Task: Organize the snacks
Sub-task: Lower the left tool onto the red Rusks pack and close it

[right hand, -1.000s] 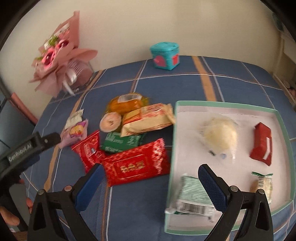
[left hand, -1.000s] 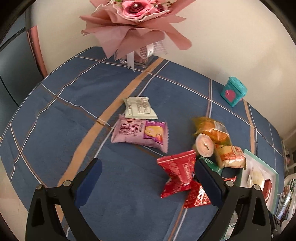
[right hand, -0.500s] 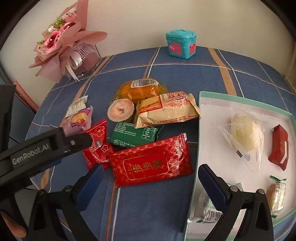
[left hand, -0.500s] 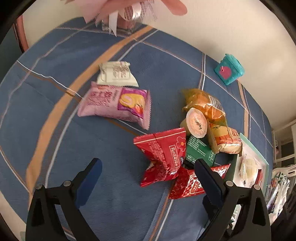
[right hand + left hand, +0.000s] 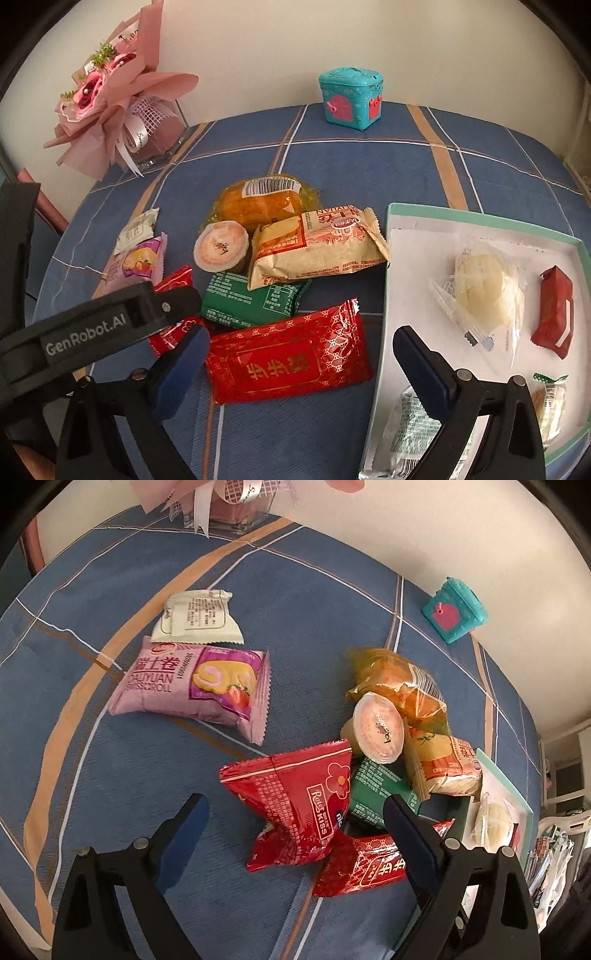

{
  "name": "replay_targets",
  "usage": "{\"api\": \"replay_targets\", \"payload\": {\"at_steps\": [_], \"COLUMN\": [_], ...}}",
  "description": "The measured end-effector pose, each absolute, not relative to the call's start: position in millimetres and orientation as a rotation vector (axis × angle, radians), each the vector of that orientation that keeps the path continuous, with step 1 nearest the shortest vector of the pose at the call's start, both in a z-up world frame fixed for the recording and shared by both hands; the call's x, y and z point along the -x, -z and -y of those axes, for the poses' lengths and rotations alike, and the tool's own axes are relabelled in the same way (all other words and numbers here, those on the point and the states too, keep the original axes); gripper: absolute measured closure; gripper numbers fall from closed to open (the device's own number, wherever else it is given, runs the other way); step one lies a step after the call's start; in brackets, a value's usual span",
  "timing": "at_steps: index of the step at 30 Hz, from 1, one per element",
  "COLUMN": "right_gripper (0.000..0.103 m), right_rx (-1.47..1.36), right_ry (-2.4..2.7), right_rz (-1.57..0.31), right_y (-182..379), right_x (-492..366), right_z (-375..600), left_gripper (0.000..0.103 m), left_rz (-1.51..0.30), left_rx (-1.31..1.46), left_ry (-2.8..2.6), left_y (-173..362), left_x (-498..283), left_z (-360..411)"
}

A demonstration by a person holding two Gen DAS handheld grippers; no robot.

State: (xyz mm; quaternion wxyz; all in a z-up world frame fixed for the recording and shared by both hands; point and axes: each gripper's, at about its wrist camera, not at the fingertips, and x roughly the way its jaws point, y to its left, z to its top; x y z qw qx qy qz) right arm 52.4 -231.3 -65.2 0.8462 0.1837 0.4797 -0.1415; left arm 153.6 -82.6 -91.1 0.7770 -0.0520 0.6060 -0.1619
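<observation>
The left gripper is wide apart with its jaws closing; the crinkled red packet lies between its blue pads, which do not appear to touch it. The right gripper also stands wide apart and holds nothing, poised over the flat red foil packet with its gold lattice print; its right finger hangs over the tray's edge.

The worktop wears a blue woven cloth crossed by tan and white stripes. On it the snacks sit in a loose heap: a glossy green packet, a matte beige wrapped cake resting partly on the green one, a round sealed jelly cup, and a clear orange-tinted bag of bread. Off to one side lie a soft pink Swiss roll packet and a small cream sachet, touching each other.

The shallow white tray with a mint-green rim holds a pale round bun in clear film, a small dark red wrapped block, a green-and-white packet and what may be a small wrapped biscuit, hard to read near the frame's edge.
</observation>
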Motion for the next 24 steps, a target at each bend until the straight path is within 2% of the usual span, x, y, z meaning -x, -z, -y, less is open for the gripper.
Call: {"api": "replay_targets", "payload": {"at_steps": [5,8,15,19,24], "right_gripper": [0.004,0.005,0.011,0.012,0.012], "right_rx": [-0.363,-0.347,-0.312,-0.295,-0.29], "right_ry": [0.302,0.299,0.28,0.281,0.286], "right_rz": [-1.018,-1.013,-1.013,-1.028,-1.054], "right_y": [67.3,66.8,66.5,71.9,82.3], "right_x": [-55.4,-57.9,-65.2,-68.1,-71.3], "right_z": [229.3,226.0,217.3,213.9,213.4], "left_gripper": [0.009,0.019,0.019,0.023,0.024], "left_rz": [-1.336,-1.345,-1.363,-1.379,-1.382], "left_rx": [0.104,0.102,0.121,0.121,0.123], "left_ry": [0.334,0.322,0.287,0.268,0.264], "left_y": [98.7,102.3,106.1,108.0,107.7], "left_x": [-156.6,-160.5,-162.7,-163.7,-162.3], "left_z": [84.7,84.5,70.3,59.8,49.9]}}
